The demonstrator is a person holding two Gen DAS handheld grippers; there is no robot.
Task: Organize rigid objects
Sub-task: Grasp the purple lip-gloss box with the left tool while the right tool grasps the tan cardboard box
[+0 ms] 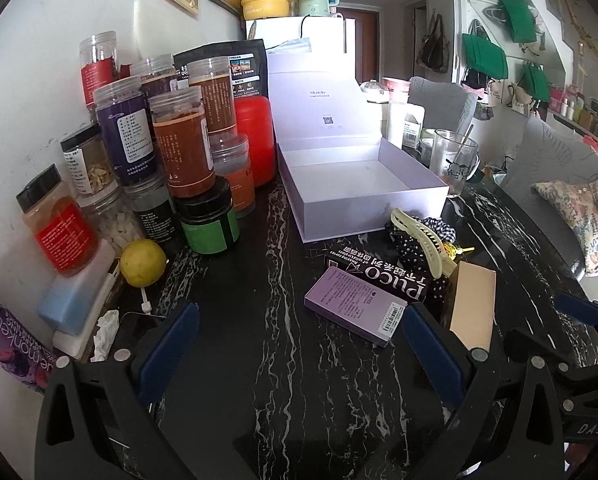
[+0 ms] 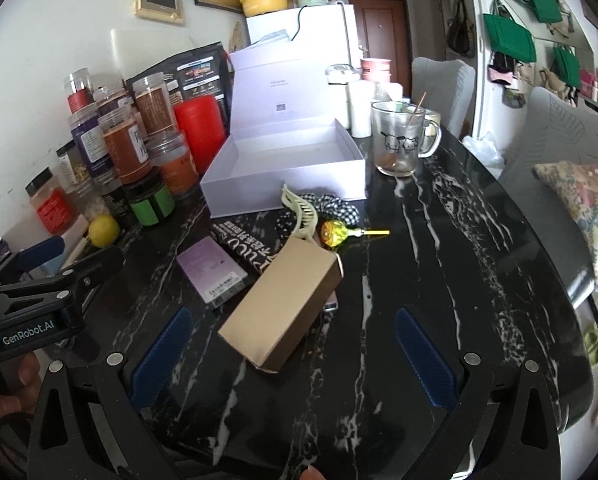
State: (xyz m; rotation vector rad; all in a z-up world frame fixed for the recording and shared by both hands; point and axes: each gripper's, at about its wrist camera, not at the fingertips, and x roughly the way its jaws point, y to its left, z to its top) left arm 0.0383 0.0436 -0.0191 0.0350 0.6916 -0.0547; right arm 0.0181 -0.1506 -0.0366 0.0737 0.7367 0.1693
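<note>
- Both your tongs are spread wide and hold nothing: the left tongs (image 1: 299, 360) hover over bare worktop (image 1: 259, 420), and the right tongs (image 2: 295, 352) sit just short of the brown carton (image 2: 283, 304).
- The things to tidy lie in a loose heap in front of the open white box (image 2: 283, 184): the brown carton, the purple box (image 2: 213, 270), the black box (image 1: 379, 276), the hair clip (image 2: 301, 216) and the lollipop (image 2: 335, 234).
- The brown carton lies slantwise across your right tongs. Close on it skewed and it will likely twist out or slide into the purple box.
- Its far end seems to rest on the black box and something pink beneath. Lift carelessly and you may drag those along.
- The hair clip rests against the dotted cloth (image 2: 331, 206); it could snag and pull the soft cloth into the box.
- The glass mug (image 2: 399, 140) stands right beside the white box. A wide swing on the right could knock it.
- The stacked jars (image 1: 171, 136) crowd the left side. Keep your left tongs clear or the pile may topple.
</note>
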